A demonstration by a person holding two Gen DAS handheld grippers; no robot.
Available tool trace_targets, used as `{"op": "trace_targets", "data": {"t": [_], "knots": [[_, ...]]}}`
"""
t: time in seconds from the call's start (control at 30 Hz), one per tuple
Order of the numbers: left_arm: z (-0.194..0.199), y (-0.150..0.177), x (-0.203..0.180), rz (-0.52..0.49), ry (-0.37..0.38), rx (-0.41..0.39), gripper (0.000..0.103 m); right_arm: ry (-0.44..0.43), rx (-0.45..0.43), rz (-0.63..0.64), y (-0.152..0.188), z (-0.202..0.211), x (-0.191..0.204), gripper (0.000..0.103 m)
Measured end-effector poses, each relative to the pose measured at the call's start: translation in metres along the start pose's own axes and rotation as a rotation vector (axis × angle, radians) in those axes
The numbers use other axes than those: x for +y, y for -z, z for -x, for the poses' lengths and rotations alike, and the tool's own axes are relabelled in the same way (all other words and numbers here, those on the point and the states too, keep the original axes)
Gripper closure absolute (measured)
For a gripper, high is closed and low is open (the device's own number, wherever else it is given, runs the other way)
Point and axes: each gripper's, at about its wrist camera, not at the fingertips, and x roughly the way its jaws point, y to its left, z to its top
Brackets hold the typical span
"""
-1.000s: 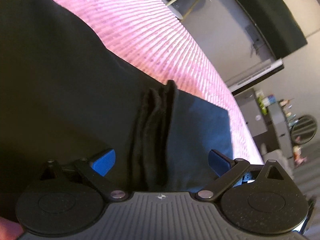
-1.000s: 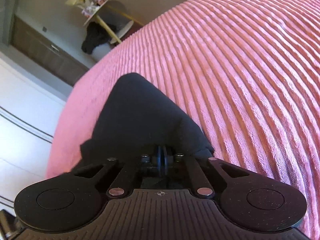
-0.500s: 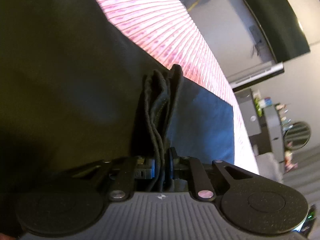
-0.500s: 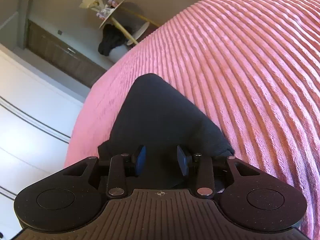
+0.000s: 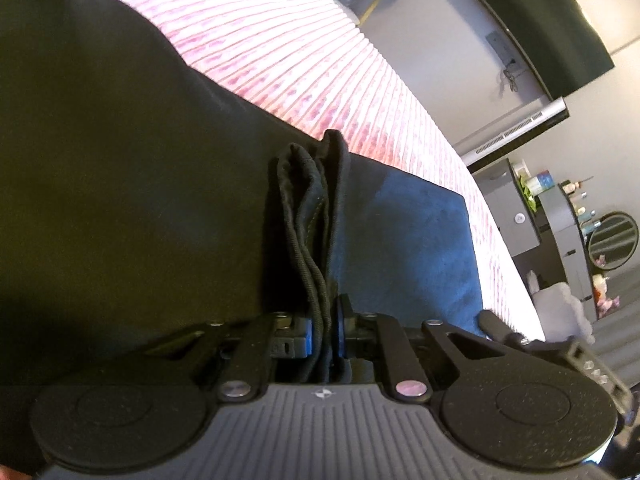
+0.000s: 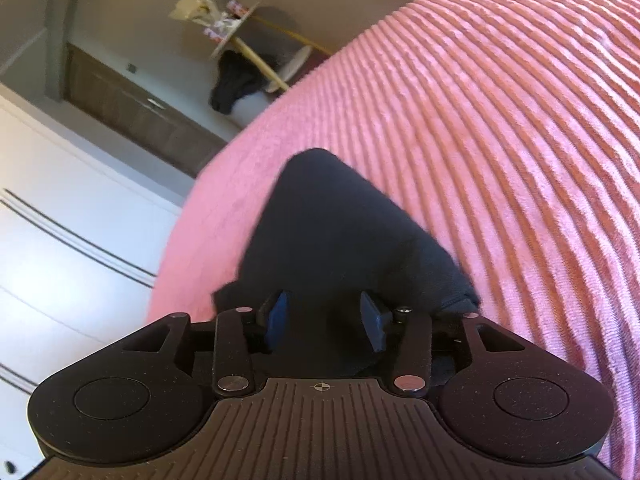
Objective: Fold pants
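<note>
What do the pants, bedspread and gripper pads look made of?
Pants: dark, matte woven cloth, likely cotton twill; stitched hem edges show where the left gripper pinches the bunched layers.
Bedspread: pink, plush ribbed fabric, probably chenille or corduroy-like; raised parallel cords with a fuzzy nap.
Pads: blue, smooth, matte, seemingly rubber or soft plastic, seen on the open right gripper.

Left wrist view: mounted behind the left gripper (image 5: 324, 330), facing forward, very close to the pants (image 5: 160, 200). Right wrist view: behind the right gripper (image 6: 326, 320), equally close. Both show the pants and pink blanket (image 6: 500, 140).
</note>
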Motion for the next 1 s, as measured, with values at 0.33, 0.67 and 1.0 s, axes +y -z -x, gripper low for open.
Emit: {"op": "trace_targets", "data": {"t": [0.33, 0.67, 1.0], "knots": [[0.077, -0.027, 0.029, -0.025, -0.038, -0.158, 0.095, -0.169, 0.008, -0.016, 0.000, 0.017, 0.003, 0.049], [0.135, -0.024, 0.088, 0.010, -0.315, -0.305, 0.089, -0.079, 0.104, 0.107, 0.008, 0.001, 0.029, 0.049], [0.123, -0.030, 0.106, 0.084, -0.338, -0.270, 0.064, 0.032, 0.223, 0.276, 0.033, -0.021, 0.064, 0.078]]}}
